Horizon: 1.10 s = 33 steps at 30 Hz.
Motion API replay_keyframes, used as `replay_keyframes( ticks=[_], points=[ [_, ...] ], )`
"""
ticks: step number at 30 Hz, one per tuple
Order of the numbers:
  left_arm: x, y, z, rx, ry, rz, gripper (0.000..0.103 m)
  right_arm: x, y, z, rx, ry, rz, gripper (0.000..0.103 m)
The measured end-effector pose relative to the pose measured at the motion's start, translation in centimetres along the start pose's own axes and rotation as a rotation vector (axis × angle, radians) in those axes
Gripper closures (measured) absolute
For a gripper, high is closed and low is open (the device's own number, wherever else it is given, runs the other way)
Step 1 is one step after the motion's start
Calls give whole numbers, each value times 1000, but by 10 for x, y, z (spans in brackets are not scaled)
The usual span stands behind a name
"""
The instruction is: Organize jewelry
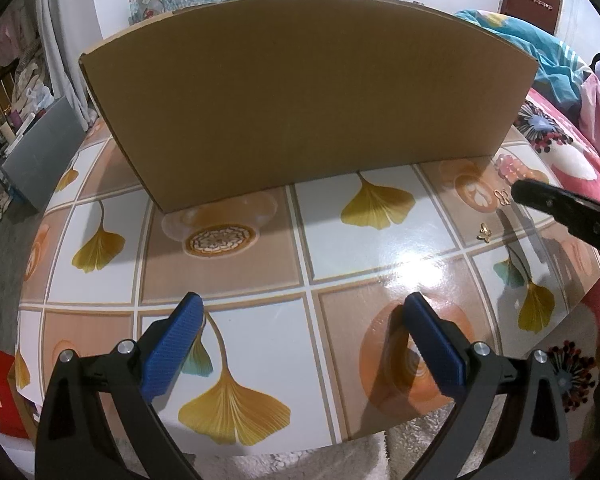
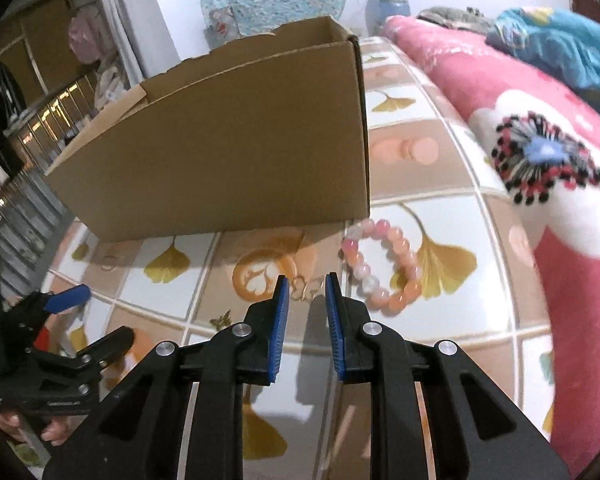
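While hovering over the tiled counter (image 2: 480,216), right gripper (image 2: 306,280) jaws slightly parted, empty, above gold earring (image 2: 306,290), beside pink bead bracelet (image 2: 380,264), left gripper (image 1: 304,304) jaws wide, released.

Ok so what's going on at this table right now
A person holding a gripper in each hand is sorting jewelry on a patterned table beside a cardboard box. The right gripper is slightly open, with nothing between its fingers, just short of a small gold earring. A second gold earring and a pink bead bracelet lie loose on the table nearby. The left gripper hangs wide open over bare table, holding nothing.
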State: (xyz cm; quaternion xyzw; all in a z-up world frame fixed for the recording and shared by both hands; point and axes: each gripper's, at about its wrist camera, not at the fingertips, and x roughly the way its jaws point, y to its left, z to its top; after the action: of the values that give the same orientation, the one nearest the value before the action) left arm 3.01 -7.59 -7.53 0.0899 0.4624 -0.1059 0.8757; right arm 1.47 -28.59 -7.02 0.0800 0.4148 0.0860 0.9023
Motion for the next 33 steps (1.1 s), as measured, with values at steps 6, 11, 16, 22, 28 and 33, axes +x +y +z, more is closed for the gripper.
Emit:
replay_keyframes(
  ticks=[6, 11, 16, 22, 28, 33],
  points=[
    [0, 0, 0, 2, -3, -1, 5, 8, -2, 4, -88, -2, -149, 83],
    [0, 0, 0, 3, -4, -2, 5, 5, -17, 11, -14, -8, -139, 83],
    [0, 0, 0, 3, -5, -2, 5, -2, -7, 7, -31, -20, -25, 83],
    [0, 0, -1, 4, -5, -2, 5, 4, 9, 4, -56, 11, 47, 83],
    [0, -2, -1, 3, -11, -1, 5, 11, 26, -3, -74, 67, 140, 83],
    [0, -2, -1, 2, -23, 0, 5, 18, 36, -10, -35, 94, 214, 86]
  ],
)
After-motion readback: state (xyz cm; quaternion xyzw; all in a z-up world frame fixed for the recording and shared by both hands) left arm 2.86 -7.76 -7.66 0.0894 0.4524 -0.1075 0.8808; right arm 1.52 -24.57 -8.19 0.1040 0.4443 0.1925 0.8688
